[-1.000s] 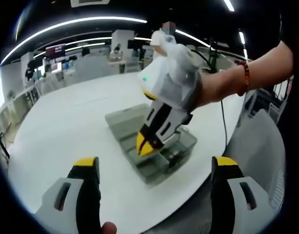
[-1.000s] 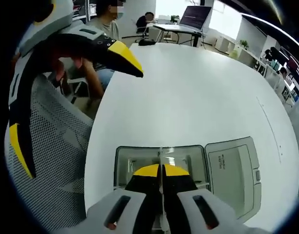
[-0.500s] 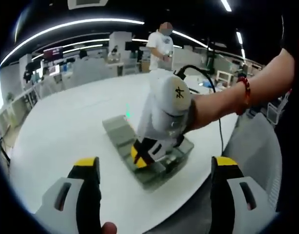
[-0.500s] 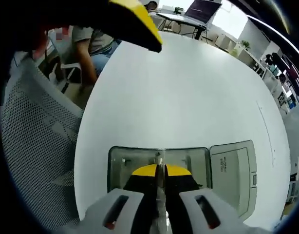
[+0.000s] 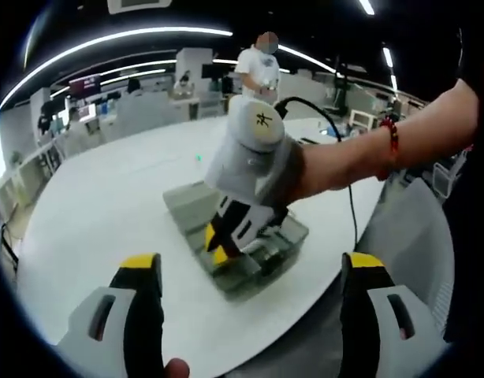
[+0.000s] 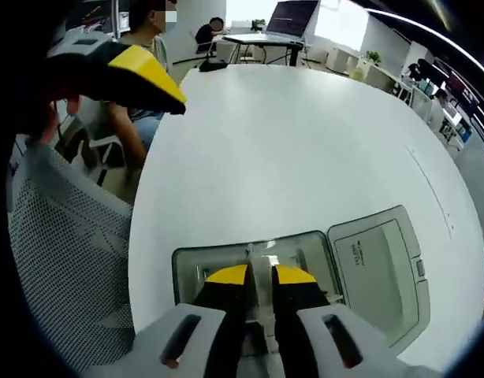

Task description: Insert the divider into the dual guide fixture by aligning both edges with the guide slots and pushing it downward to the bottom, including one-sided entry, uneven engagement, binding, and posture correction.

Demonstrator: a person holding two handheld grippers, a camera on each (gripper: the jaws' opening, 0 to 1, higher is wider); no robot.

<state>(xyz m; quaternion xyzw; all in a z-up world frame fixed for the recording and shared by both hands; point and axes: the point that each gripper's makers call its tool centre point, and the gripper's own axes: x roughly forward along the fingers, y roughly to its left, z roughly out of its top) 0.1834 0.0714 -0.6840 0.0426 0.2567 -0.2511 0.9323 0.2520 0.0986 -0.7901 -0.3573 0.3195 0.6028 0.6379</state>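
**Right gripper over the fixture, divider edge-on between the tips**

Left gripper (image 5: 250,272): spread wide, holding nothing, hanging back at the near edge of the white surface (image 5: 108,197). Ahead of it, well apart, the grey dual guide fixture (image 5: 250,256) with its hinged lid laid open alongside. Seen from here, right gripper (image 5: 217,242) planted nose-down into the open fixture, a hand (image 5: 321,161) behind it.

In the right gripper view, right gripper (image 6: 259,274) narrowed to a slim gap over the fixture (image 6: 187,264), directly below the tips. A thin pale sliver in that gap, probably the divider (image 6: 260,293), standing edge-on, its long axis running along the view's vertical; whether truly pinched or just released, cannot tell. Seating depth hidden by the tips. Lid (image 6: 376,268) flat to the right. Left gripper (image 6: 128,67) up at upper left, far off.

Coming move likely a straight downward push along the slots; right gripper the nearer by far.
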